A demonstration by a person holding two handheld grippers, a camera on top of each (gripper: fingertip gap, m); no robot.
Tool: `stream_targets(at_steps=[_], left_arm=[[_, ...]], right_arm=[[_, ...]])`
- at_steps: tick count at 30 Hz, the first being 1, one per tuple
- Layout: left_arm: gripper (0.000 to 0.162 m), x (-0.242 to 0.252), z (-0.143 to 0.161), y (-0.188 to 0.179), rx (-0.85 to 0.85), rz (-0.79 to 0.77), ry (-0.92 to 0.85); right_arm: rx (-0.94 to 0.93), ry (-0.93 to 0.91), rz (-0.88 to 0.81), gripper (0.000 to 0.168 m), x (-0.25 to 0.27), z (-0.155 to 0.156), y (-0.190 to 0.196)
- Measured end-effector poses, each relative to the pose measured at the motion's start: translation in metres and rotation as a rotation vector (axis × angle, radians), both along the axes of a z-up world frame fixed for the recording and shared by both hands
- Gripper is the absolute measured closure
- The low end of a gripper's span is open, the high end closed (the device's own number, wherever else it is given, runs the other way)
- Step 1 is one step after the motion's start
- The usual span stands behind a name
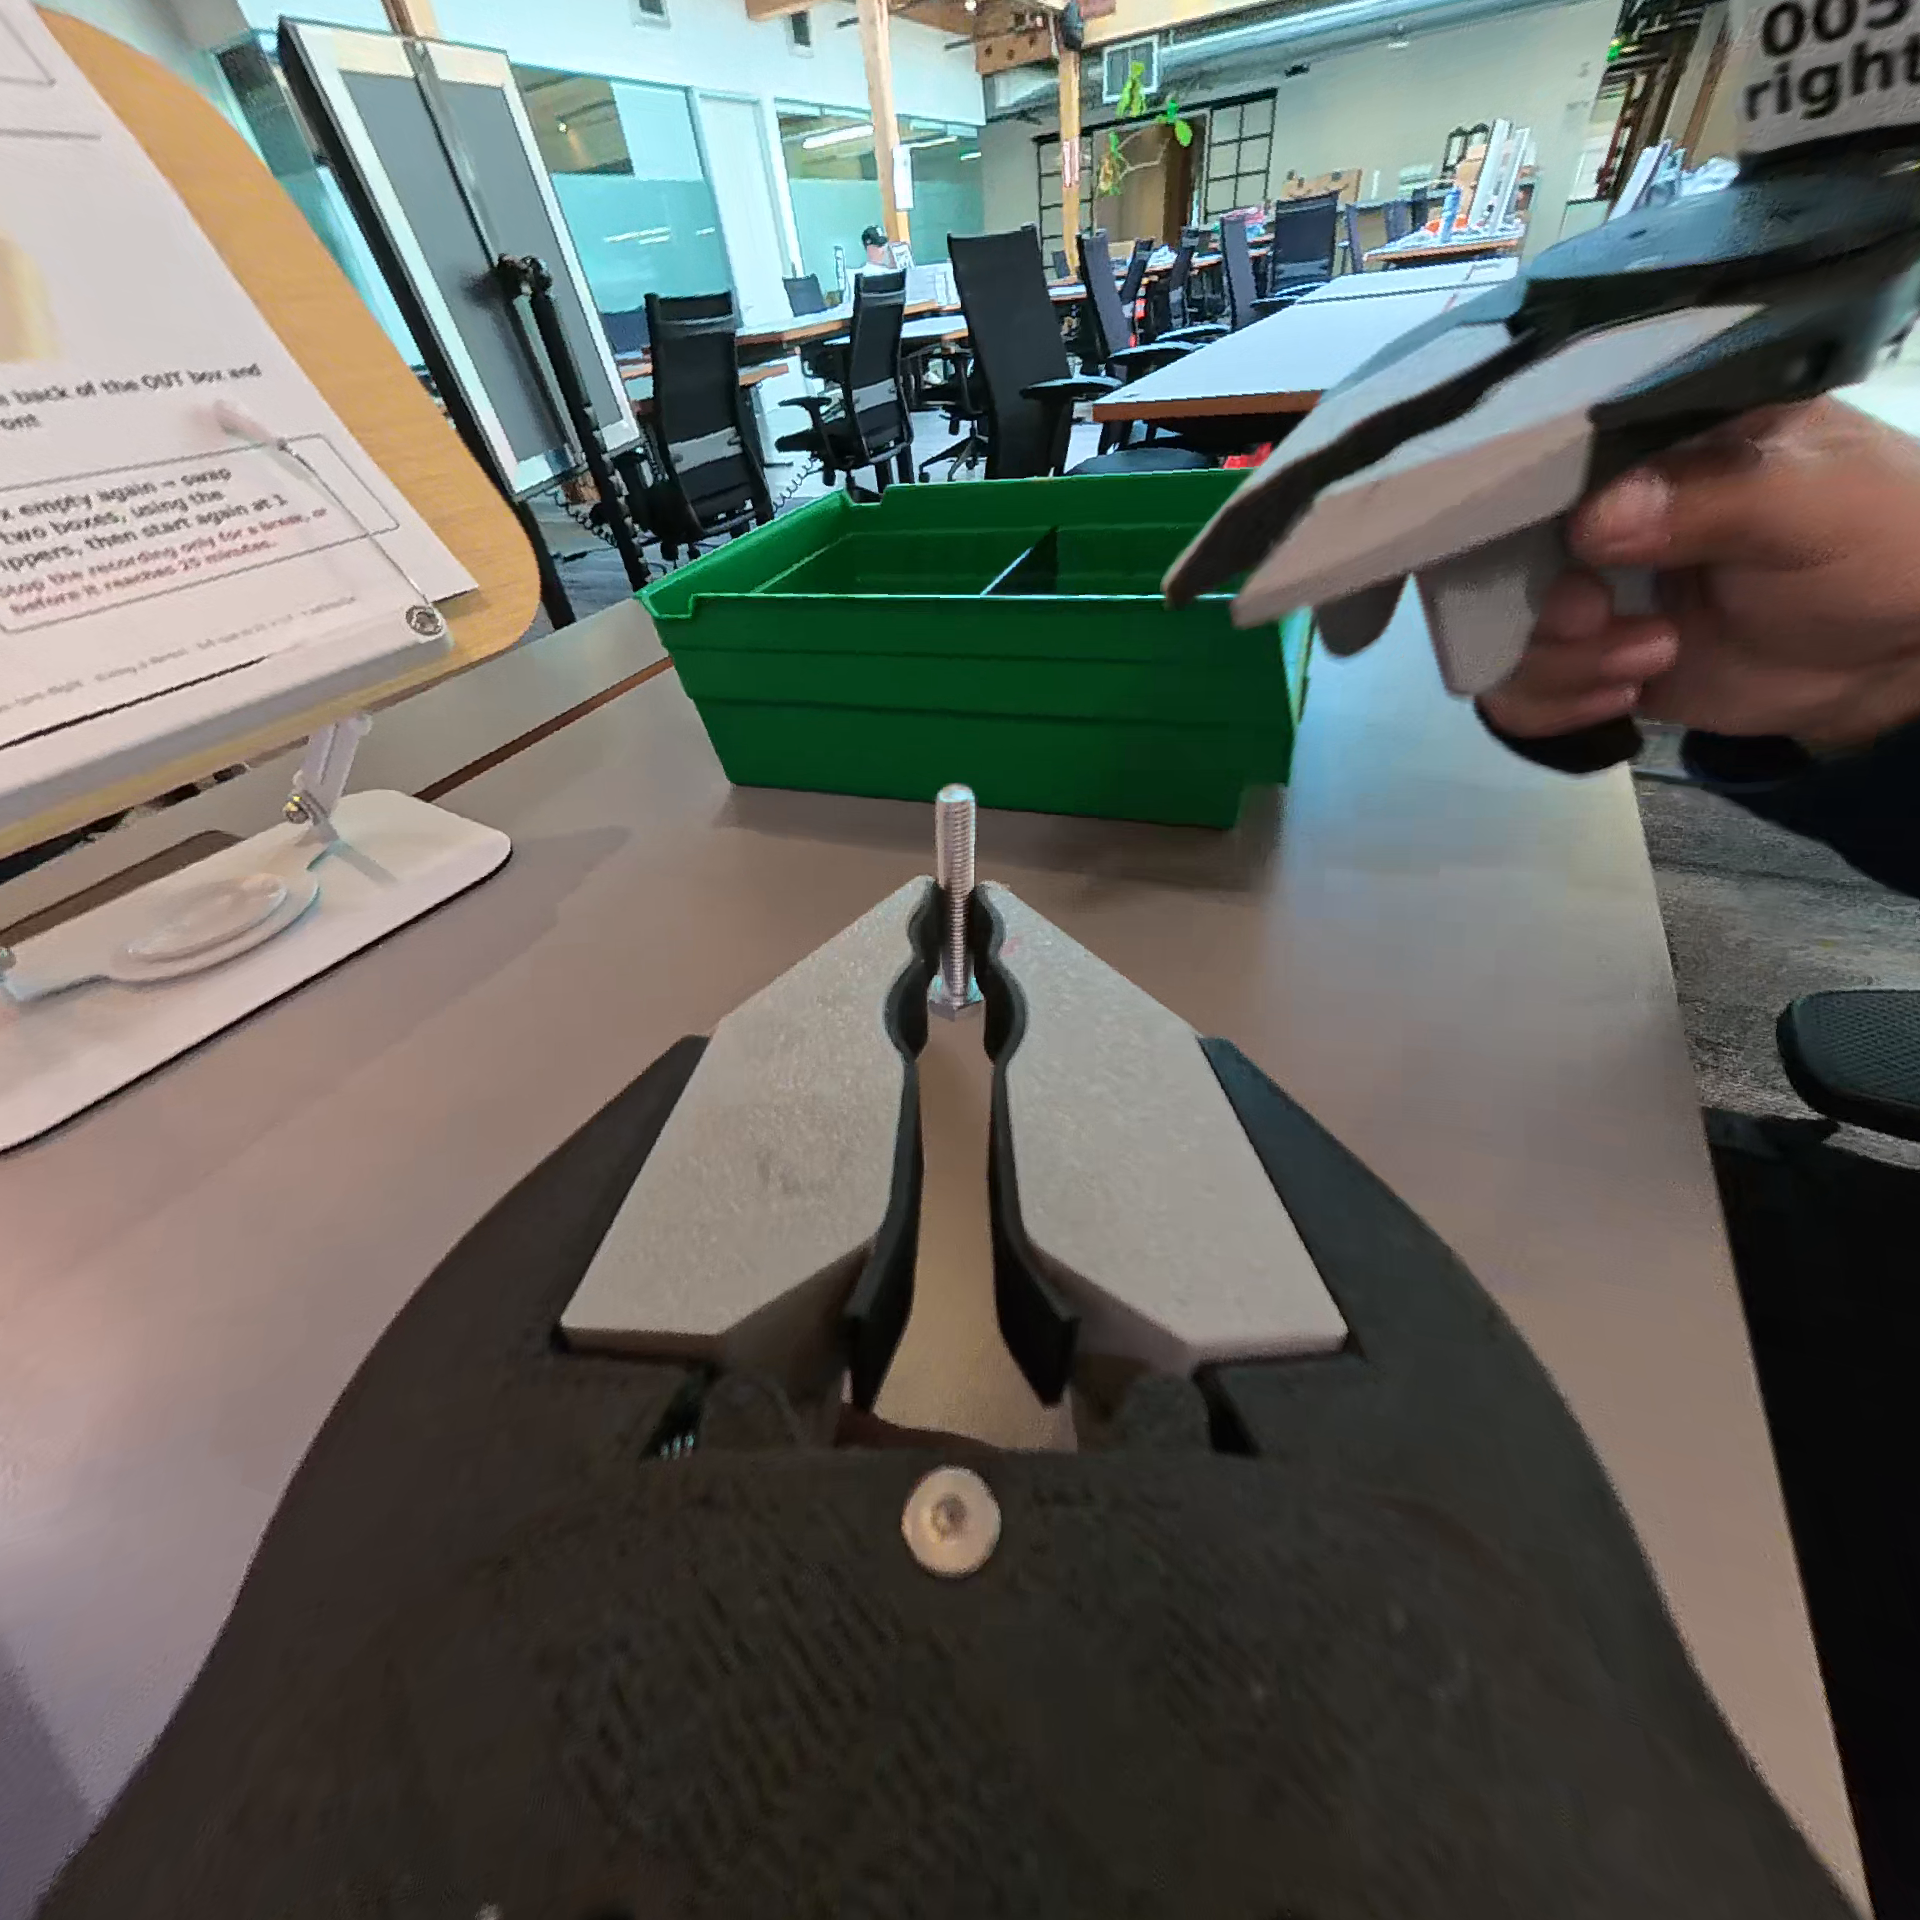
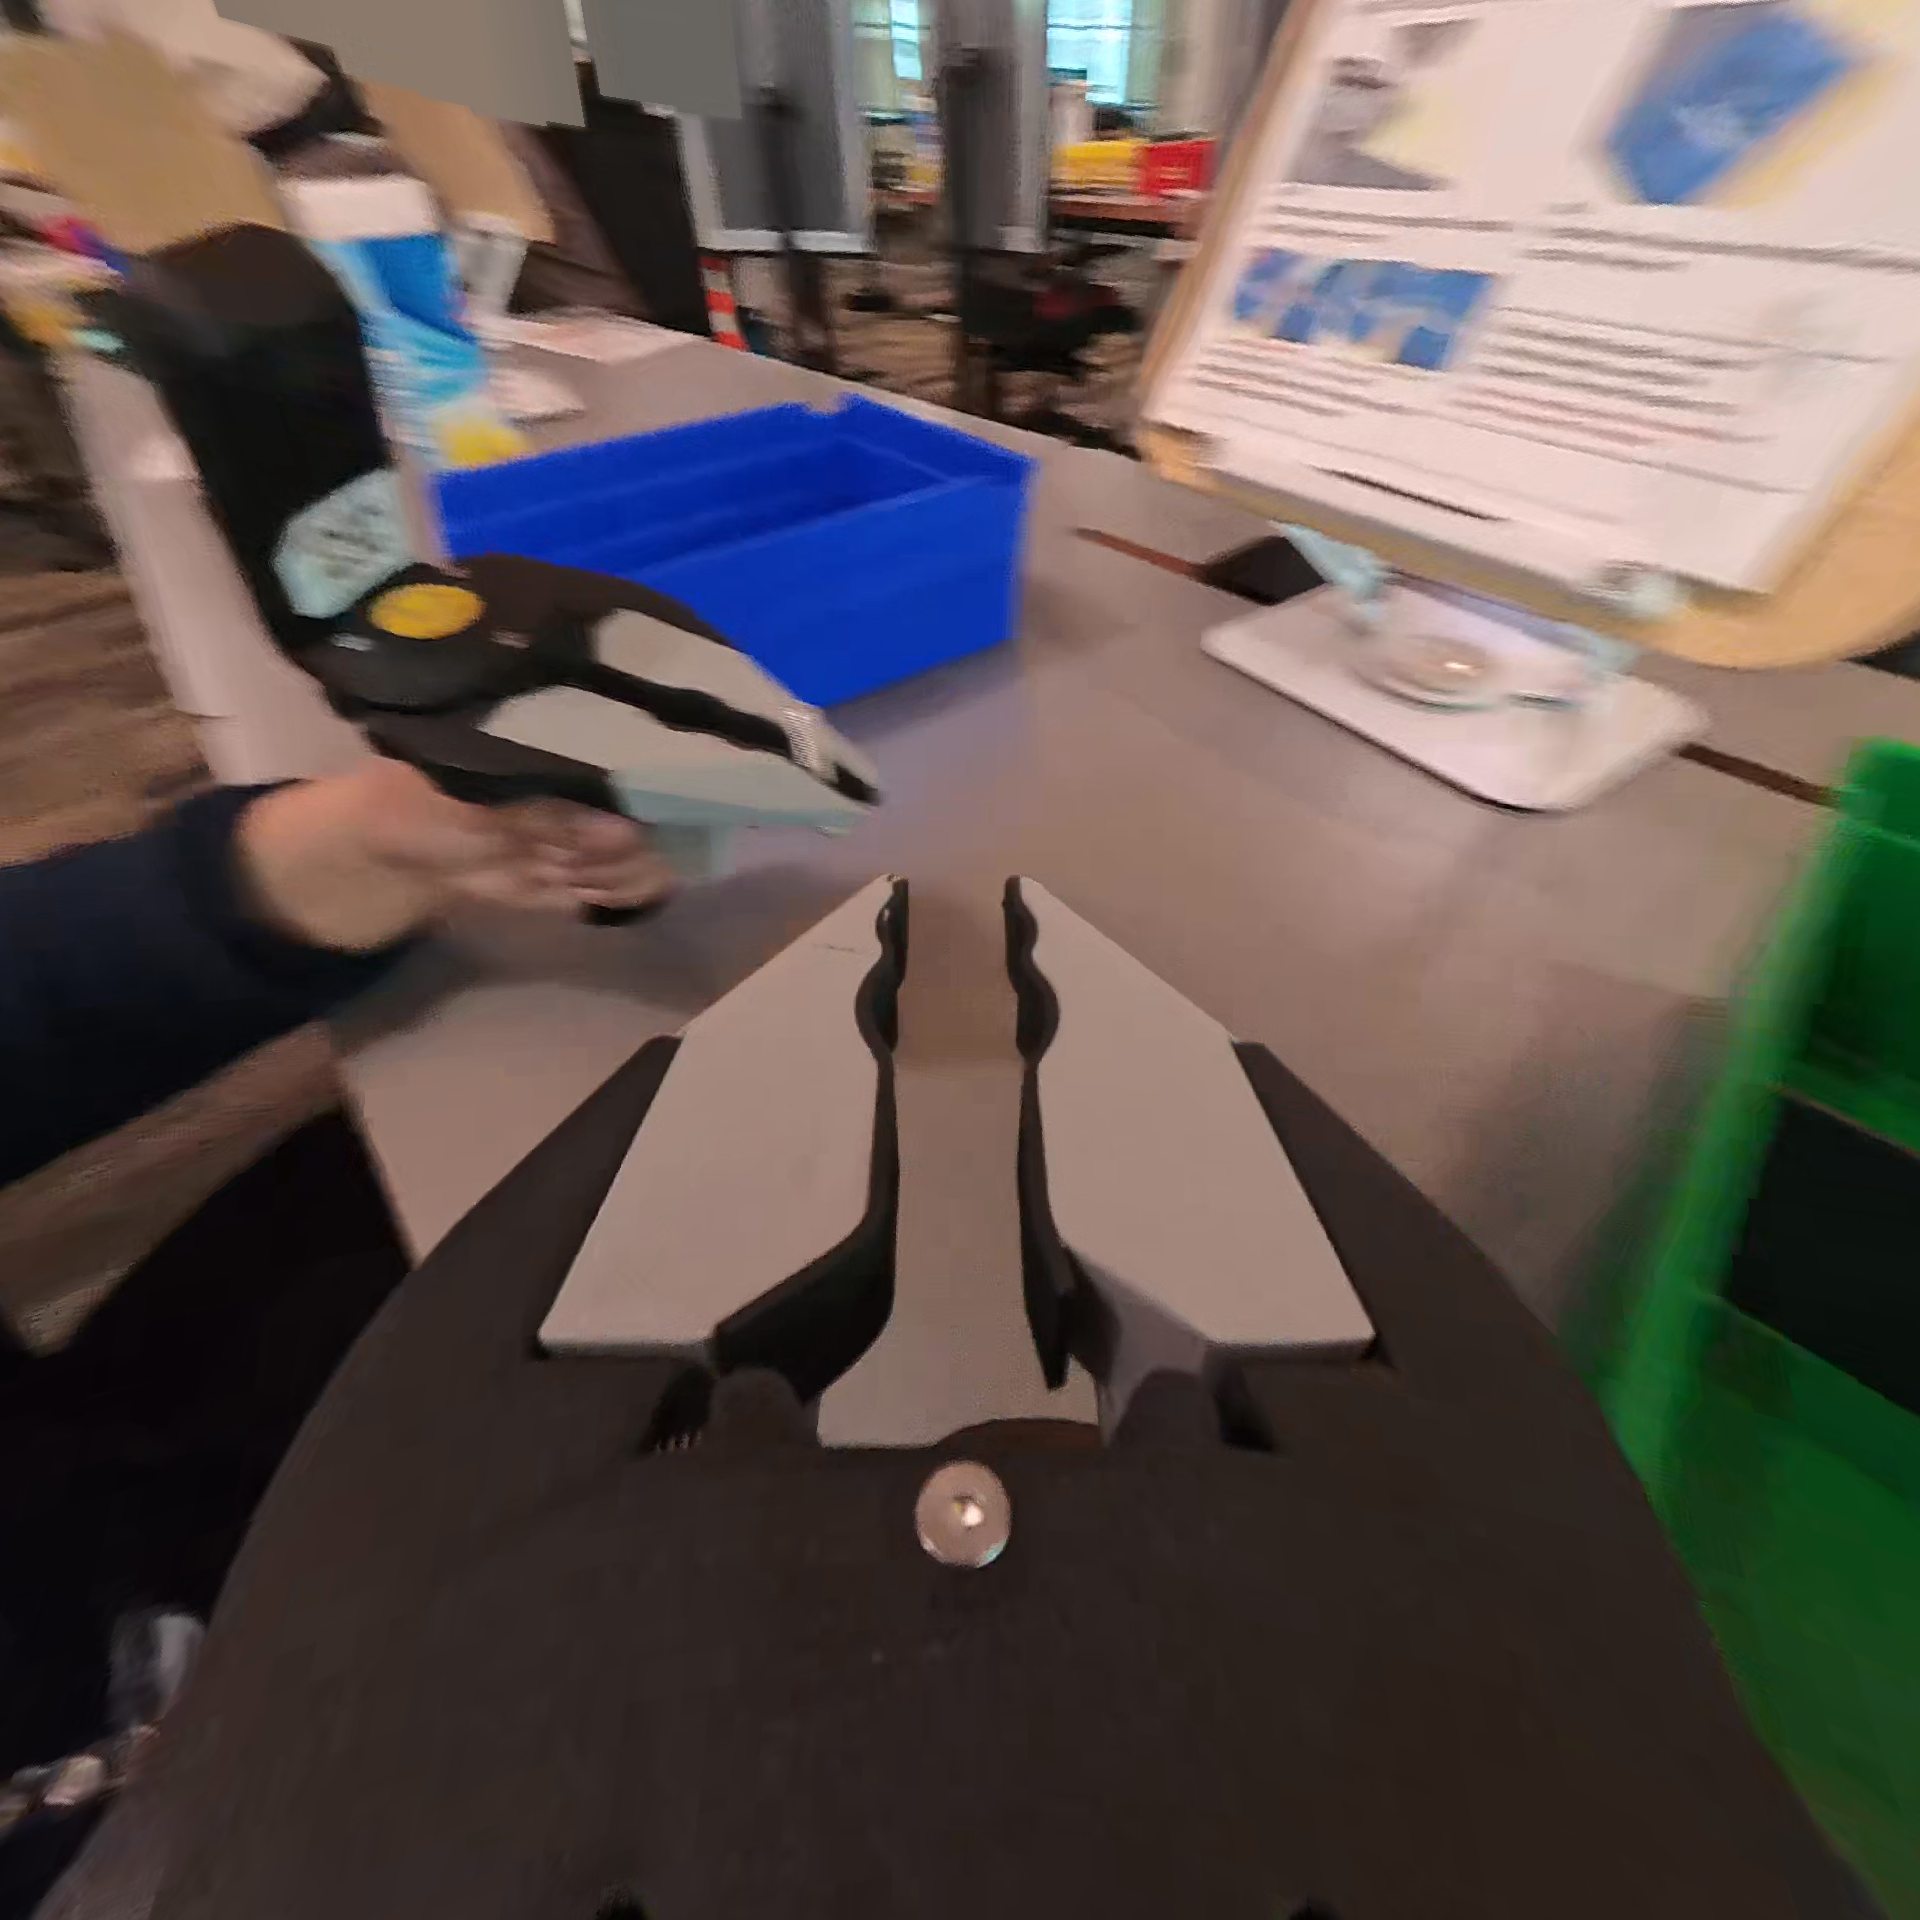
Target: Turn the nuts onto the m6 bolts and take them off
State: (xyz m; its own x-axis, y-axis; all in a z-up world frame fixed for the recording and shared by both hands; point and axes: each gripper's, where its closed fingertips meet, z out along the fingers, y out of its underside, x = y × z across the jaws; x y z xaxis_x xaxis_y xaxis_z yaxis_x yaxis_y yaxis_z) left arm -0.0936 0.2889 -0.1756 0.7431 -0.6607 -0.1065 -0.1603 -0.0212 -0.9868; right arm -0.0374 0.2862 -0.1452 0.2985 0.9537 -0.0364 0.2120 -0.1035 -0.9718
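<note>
Silver threaded steel bolt (image 1: 954, 896) stands upright, pinched in our left gripper (image 1: 956, 940) above the grey table's (image 1: 1403, 1039) middle. Our right gripper (image 2: 954, 940) is spread and empty; we should fetch a nut, probably from the green plastic bin (image 1: 987, 707) at the far edge, and keep the bolt steady.

A silver hex-head bolt (image 1: 954, 899) stands upright, nutless, pinched between the left fingers' (image 1: 831, 1039) tips, threads above them.

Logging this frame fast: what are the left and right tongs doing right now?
Left tongs: closed on the bolt, threaded end up, no nut visible on it.
Right tongs: open, nothing between the fingers.
</note>
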Motion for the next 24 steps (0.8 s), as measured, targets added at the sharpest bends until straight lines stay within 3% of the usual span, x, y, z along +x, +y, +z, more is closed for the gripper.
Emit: stream_targets(at_steps=[3,6,12,15,19,21,24], left_arm=[[0.159,0.002,-0.001,-0.002,0.006,-0.010,0.011],[0.159,0.004,-0.001,-0.003,0.009,-0.015,0.017],[0.158,0.003,-0.004,-0.001,-0.001,0.009,0.023],[0.140,-0.005,-0.005,0.009,-0.023,0.075,0.003],[0.133,-0.012,-0.008,0.014,-0.058,0.112,-0.017],[0.133,-0.012,-0.010,0.014,-0.064,0.116,-0.006],[0.133,-0.010,-0.017,0.015,-0.080,0.114,0.030]], right_arm=[[-0.015,0.041,0.074,0.147,-0.044,0.001,-0.023],[0.035,0.001,0.025,0.147,-0.070,-0.009,-0.014],[-0.010,0.037,0.063,0.166,-0.083,-0.015,-0.010],[0.018,0.036,-0.020,0.166,-0.067,-0.008,0.009],[0.113,0.026,-0.178,0.167,-0.026,0.031,0.061],[0.145,-0.005,-0.295,0.167,0.004,0.051,0.106],[0.173,-0.115,-0.495,0.166,0.052,0.057,0.186]])
